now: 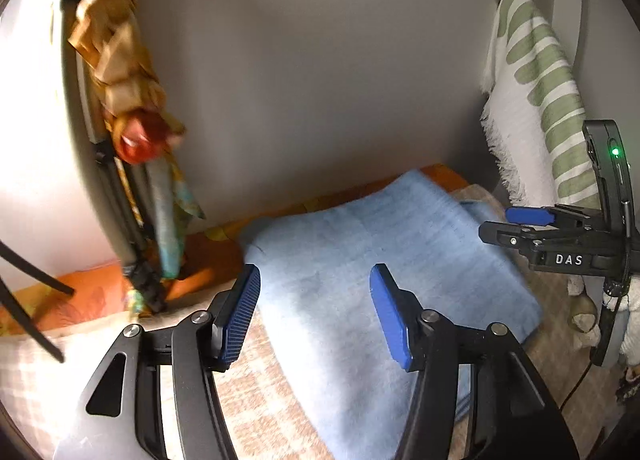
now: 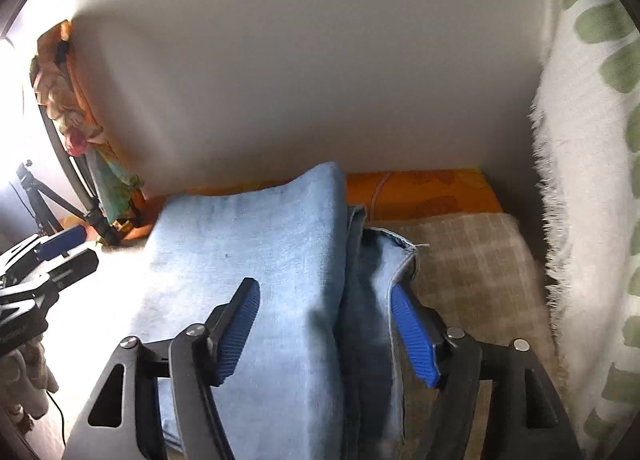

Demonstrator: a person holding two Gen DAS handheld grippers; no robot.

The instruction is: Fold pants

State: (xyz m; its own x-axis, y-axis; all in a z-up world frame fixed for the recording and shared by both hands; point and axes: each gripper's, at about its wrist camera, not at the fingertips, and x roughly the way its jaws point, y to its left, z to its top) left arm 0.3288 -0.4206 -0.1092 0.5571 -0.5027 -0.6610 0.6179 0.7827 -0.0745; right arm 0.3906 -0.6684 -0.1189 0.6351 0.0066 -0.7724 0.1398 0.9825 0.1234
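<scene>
Pants [image 2: 256, 272], light blue denim, lie folded in a thick stack on a checked blanket [image 2: 472, 256], center of both views. Right gripper [image 2: 326, 336] spread wide above the stack's right edge, holding nothing; darker layers show beneath its fingers. Left gripper [image 1: 314, 314] also spread, empty, over the stack's near left side. Orange sheet [image 2: 424, 189] runs along the wall behind. Fringed green-striped towel [image 1: 532, 95] hangs at right. Tied curtain [image 1: 120, 71] at upper left.
</scene>
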